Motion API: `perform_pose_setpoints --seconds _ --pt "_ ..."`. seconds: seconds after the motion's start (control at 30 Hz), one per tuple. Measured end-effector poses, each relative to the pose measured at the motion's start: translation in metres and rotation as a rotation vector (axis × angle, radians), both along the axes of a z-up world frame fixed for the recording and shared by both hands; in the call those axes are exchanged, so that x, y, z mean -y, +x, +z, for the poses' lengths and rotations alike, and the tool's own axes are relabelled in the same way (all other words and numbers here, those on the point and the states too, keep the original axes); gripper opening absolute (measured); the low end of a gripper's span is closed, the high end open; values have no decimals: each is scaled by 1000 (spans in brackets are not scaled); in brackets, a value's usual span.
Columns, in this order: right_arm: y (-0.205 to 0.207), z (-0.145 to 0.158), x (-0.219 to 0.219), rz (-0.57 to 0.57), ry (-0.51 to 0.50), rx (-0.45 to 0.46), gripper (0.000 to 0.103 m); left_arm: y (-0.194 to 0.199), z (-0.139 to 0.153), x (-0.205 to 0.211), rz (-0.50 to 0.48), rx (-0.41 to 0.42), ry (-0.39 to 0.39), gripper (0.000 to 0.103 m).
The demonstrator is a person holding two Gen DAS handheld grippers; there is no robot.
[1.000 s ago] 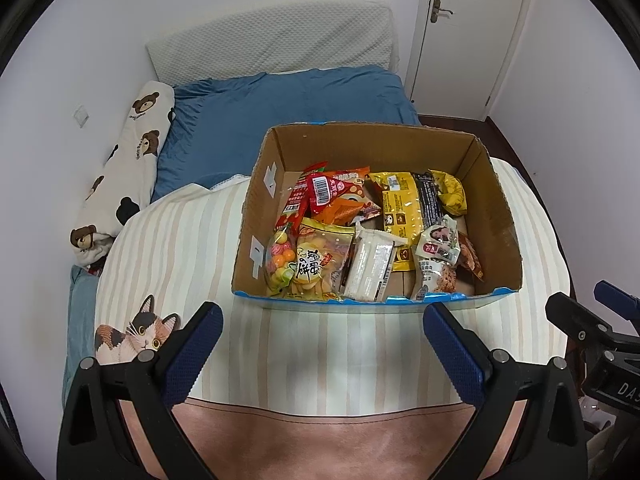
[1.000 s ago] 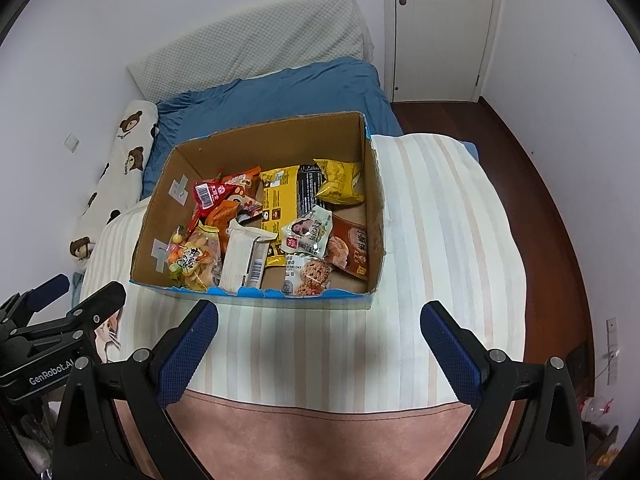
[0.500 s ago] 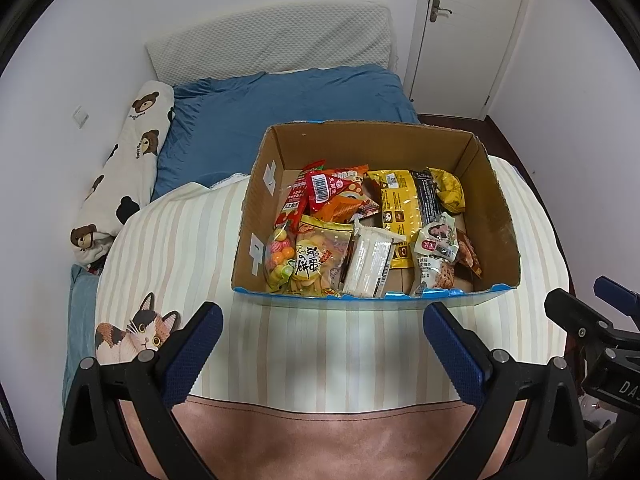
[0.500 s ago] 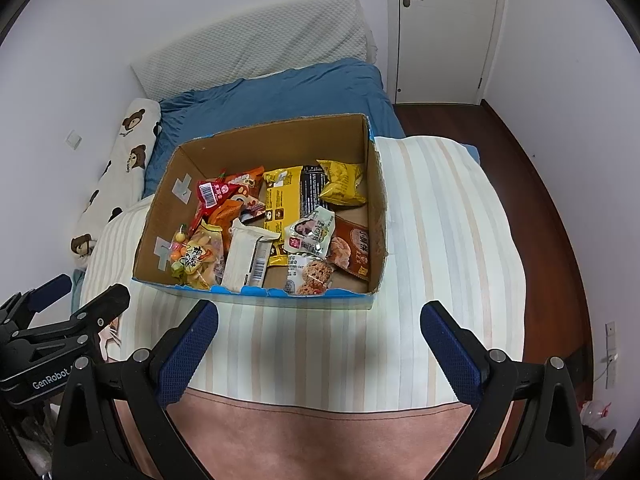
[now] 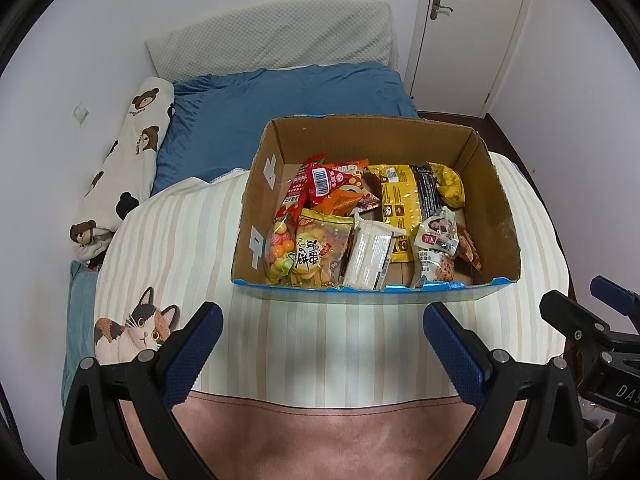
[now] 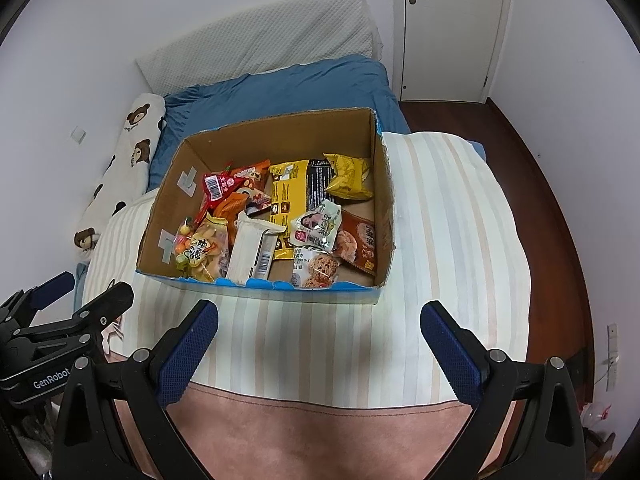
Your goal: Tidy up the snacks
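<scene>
Right now both your claws are spread wide and carrying nothing: left gripper (image 5: 323,330) and right gripper (image 6: 319,326) hang side by side over the near edge of the striped cream blanket (image 5: 320,340), short of the box. Holding level and back like that gives both cameras the whole box, probably why you're parked there.

Next out, the open brown cardboard box with the torn blue near rim (image 5: 496,204) sits on the blanket, flaps gone, so access from above is clear.

Snacks are all inside it, none on the blanket:
- near left: clear bag of coloured candies (image 5: 277,249) against the left wall, yellow cracker bag (image 5: 316,254) beside it
- near middle: white wrapped pack (image 5: 370,254), leaning on its neighbours
- near right: small white sachet with a printed picture (image 5: 436,232) on top of an oat-cookie pack (image 6: 320,266)
- far left: red and orange packets (image 5: 328,188), overlapping
- far right: flat yellow-black bag (image 5: 408,196), crumpled yellow bag (image 5: 448,184)

Loosely piled, not rows. That fits a box just filled as much as one waiting to be sorted; can't tell which.

Beyond: blue bedsheet (image 5: 280,108), white door (image 5: 468,28).
</scene>
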State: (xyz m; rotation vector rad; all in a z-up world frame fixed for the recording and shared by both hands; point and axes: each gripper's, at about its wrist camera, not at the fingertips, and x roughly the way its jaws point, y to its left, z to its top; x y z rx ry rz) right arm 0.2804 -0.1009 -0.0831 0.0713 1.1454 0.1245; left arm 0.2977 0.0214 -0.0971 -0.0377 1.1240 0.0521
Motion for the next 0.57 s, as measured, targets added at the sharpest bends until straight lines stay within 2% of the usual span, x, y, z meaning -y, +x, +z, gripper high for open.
perform_pose_setpoints --seconds 0.57 --pt "-2 3 0 3 5 10 103 -4 6 -2 9 21 4 103"
